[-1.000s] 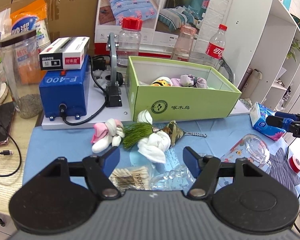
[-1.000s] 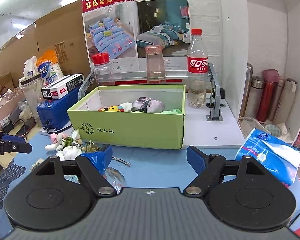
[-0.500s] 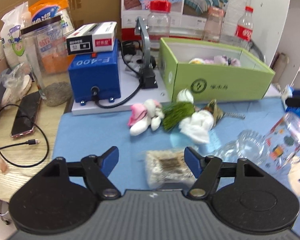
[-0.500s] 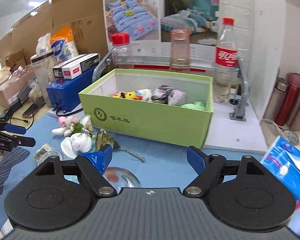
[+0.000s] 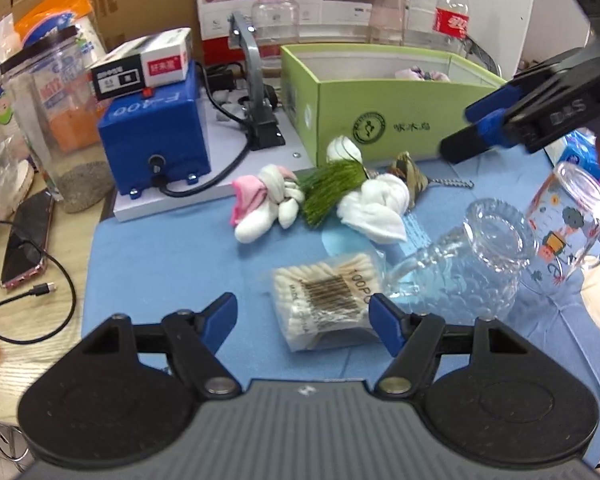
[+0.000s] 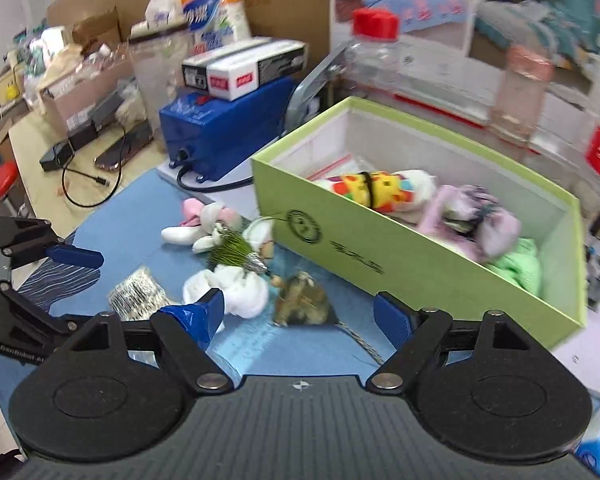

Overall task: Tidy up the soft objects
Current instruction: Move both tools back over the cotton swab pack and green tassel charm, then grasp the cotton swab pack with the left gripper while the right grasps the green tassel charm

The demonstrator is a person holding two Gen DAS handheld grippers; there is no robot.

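Your left gripper [image 5: 303, 314] hangs wide open, empty, over a clear packet of cotton swabs [image 5: 327, 299] on the blue mat [image 5: 172, 256]. Your right gripper [image 6: 299, 314], equally spread, hovers above the knotted white socks [image 6: 236, 290] beside the green cardboard box [image 6: 380, 258].

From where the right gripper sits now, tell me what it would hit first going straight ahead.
Probably the olive drawstring pouch: it lies on the blue mat between the right gripper's open fingers. The white sock bundle sits just left of that line. Depth is uncertain.
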